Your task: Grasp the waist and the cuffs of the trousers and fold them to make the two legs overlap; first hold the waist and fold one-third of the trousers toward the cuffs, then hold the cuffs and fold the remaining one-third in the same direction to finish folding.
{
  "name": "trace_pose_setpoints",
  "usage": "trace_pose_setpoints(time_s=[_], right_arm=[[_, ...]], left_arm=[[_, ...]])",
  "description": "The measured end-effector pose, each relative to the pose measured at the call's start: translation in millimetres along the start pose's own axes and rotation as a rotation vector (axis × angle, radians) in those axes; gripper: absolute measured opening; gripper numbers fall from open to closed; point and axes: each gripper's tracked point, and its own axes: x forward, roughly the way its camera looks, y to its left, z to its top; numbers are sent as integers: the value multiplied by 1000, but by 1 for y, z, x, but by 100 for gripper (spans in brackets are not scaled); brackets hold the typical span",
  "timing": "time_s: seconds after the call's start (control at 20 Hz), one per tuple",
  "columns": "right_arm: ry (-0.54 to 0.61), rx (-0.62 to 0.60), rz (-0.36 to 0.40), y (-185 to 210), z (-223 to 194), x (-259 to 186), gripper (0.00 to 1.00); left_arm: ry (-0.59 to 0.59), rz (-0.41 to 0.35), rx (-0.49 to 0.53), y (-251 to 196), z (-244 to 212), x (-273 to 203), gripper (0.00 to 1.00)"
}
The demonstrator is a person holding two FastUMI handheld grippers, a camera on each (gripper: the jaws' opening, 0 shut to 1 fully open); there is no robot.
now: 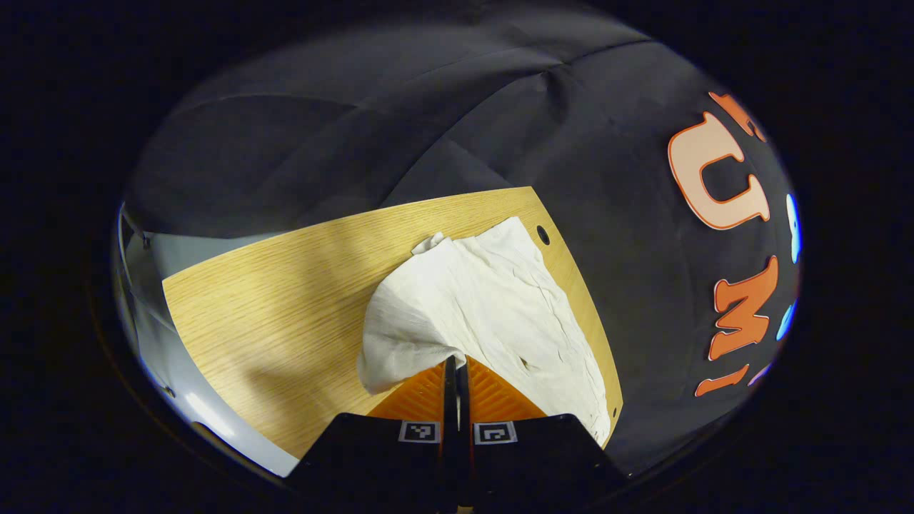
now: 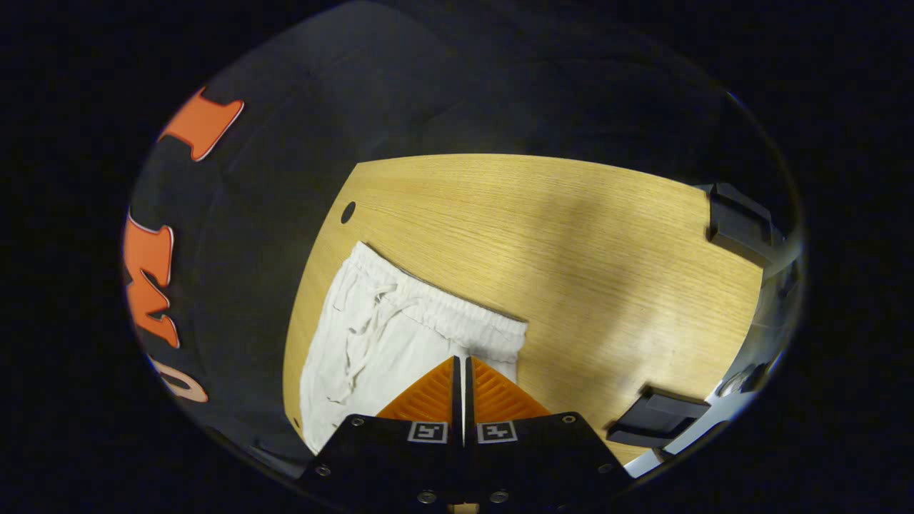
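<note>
1. The wooden table (image 1: pixel 285 300) is the landmark: a pale oak-grain top that reaches across both views, with the booth's dark cloth wall (image 1: pixel 400 121) behind its far edge. A small round hole (image 1: pixel 543 234) sits near one far corner of the table.

2. The white trousers (image 1: pixel 493 307) lie on the table beside that corner hole, along the table edge closest to the cloth wall. In the right gripper view the elastic waistband (image 2: pixel 443 307) runs across the table top, its drawstring (image 2: pixel 364 314) trailing loose over the fabric below it. In the left gripper view the cloth is wrinkled, and its near end is lifted off the table into a peak.

3. Two black clamp-like fittings (image 2: pixel 739 221) sit on the table's edge far from the trousers, seen in the right gripper view.

4. The left gripper (image 1: pixel 456 364) is clenched on the trousers; its fingers meet with a fold of white cloth pinched between the tips, raised above the table.

5. The right gripper (image 2: pixel 461 364) has its fingers pressed together just below the waistband, over the trousers; whether cloth is caught between them I cannot tell.
</note>
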Motion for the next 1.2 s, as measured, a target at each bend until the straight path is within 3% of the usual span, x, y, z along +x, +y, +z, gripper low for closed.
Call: trace_pose_setpoints(time_s=[0.1,0.15,0.2,0.25,0.35,0.45,0.55,0.65,0.7,0.75,0.8,0.85,0.95,1.2], right_arm=[[17,22,10,3,-6,1,1],[21,17,7,1,-6,0,6],[18,-9,-24,-2,-5,2,14],[8,-47,-71,-8,-4,7,33],[-18,-123,-139,-6,3,14,55],[-1,-177,-181,0,-3,26,74],[-11,-225,-220,5,-2,35,80],[-18,-290,-310,-8,1,33,76],[-29,-305,-339,-10,2,32,67],[-29,-309,-321,-6,3,34,40],[-21,-295,-297,-2,0,36,30],[-13,-268,-272,-1,0,36,12],[5,-141,-207,3,0,34,2],[-10,21,3,25,14,7,1]], left_arm=[[-3,-4,-4,0,1,0,4],[-2,0,0,1,1,0,4],[0,2,1,0,1,-1,4],[-2,8,-1,1,3,-2,4],[-4,15,-5,1,3,-4,4],[-3,23,-5,2,2,-3,4],[-4,35,-1,4,3,-4,4],[0,46,-2,5,2,-4,4],[1,47,-2,4,2,-4,4],[3,50,0,5,2,-4,4],[2,48,5,5,3,-4,4],[3,43,11,4,3,-4,4],[5,29,26,-1,2,-3,4],[-16,-21,37,-20,15,-8,4]])
